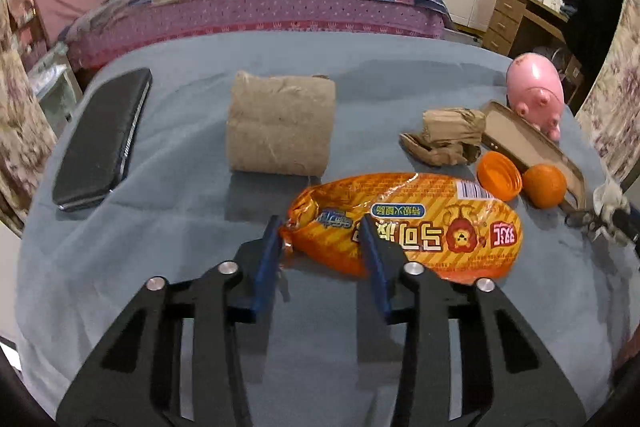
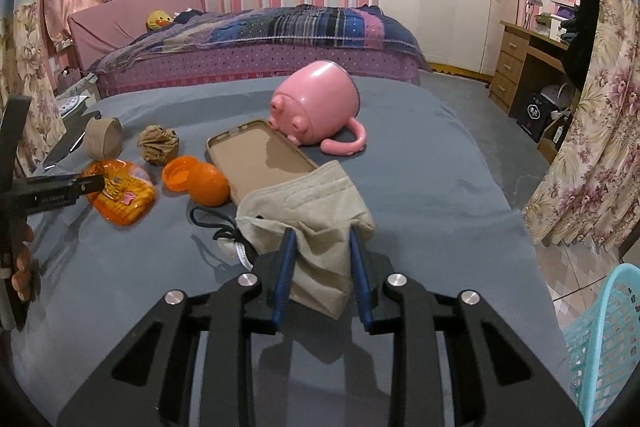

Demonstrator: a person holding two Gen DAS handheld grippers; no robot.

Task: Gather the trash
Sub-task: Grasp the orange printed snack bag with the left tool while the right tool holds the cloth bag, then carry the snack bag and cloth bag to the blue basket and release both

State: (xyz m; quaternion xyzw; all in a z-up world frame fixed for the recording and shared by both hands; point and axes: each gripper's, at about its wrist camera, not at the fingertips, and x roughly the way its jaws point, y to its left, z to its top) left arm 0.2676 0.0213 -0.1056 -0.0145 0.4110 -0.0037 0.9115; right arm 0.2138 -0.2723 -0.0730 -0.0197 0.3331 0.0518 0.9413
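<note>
An orange snack wrapper (image 1: 404,223) lies on the blue-grey table (image 1: 180,155). My left gripper (image 1: 322,231) is open, its jaws on either side of the wrapper's left end. The wrapper also shows in the right wrist view (image 2: 120,197), with the left gripper's finger (image 2: 86,185) at it. A beige face mask (image 2: 308,223) lies in front of my right gripper (image 2: 322,243), whose jaws are open around the mask's near end. A crumpled brown paper (image 1: 444,135) (image 2: 158,145), an orange cap (image 1: 500,175) (image 2: 180,173) and an orange fruit (image 1: 545,185) (image 2: 208,185) lie nearby.
A brown paper roll (image 1: 280,123) (image 2: 105,137), a black phone (image 1: 102,141), a tan phone case (image 2: 258,157) (image 1: 524,143) and a pink pig mug (image 2: 316,103) (image 1: 536,87) are on the table. A teal basket (image 2: 604,339) stands at the lower right. A bed (image 2: 256,43) is behind.
</note>
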